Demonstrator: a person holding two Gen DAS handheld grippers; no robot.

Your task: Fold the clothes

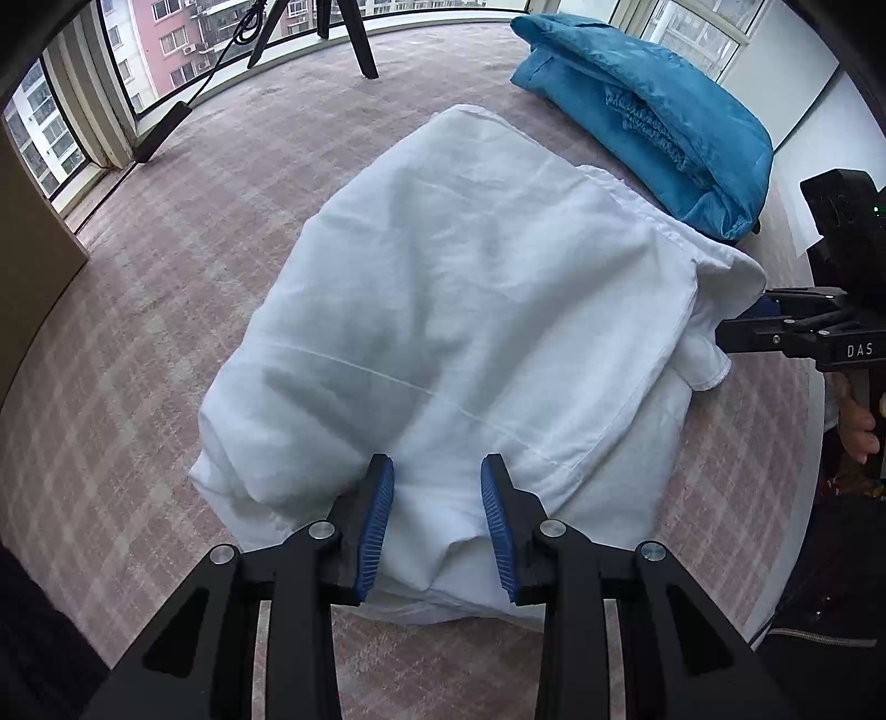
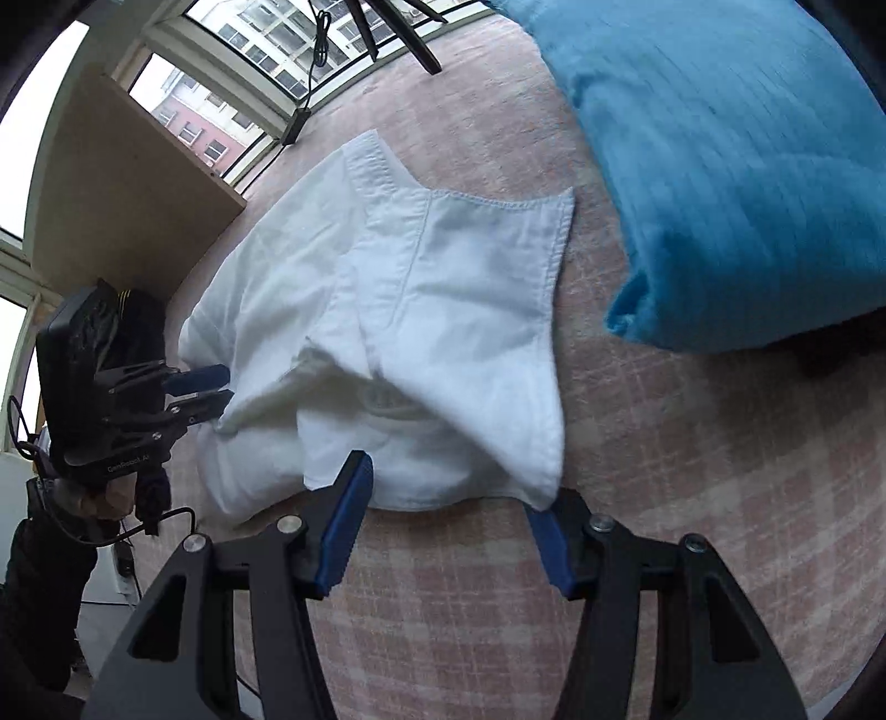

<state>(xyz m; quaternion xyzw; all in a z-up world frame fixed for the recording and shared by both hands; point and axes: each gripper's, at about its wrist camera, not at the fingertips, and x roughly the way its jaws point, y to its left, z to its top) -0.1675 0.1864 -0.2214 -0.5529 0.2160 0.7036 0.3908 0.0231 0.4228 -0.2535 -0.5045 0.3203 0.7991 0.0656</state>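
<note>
A crumpled white garment (image 1: 470, 310) lies on a pink plaid surface (image 1: 166, 343). My left gripper (image 1: 437, 465) is open at its near edge, with cloth bulging between the two blue pads (image 1: 379, 509). From the right wrist view, the left gripper (image 2: 213, 390) sits at the garment's (image 2: 421, 310) left side. My right gripper (image 2: 454, 487) is open at the hem, and a fold of cloth drapes over its right fingertip. In the left wrist view the right gripper (image 1: 758, 315) touches the garment's right corner.
A folded blue fabric pile (image 1: 653, 116) lies behind the garment, close to my right gripper's side (image 2: 736, 166). Tripod legs (image 1: 360, 39) and a cable stand by the windows at the back. A tan board (image 2: 127, 188) rises on the left. A hand (image 1: 858, 421) holds the right gripper.
</note>
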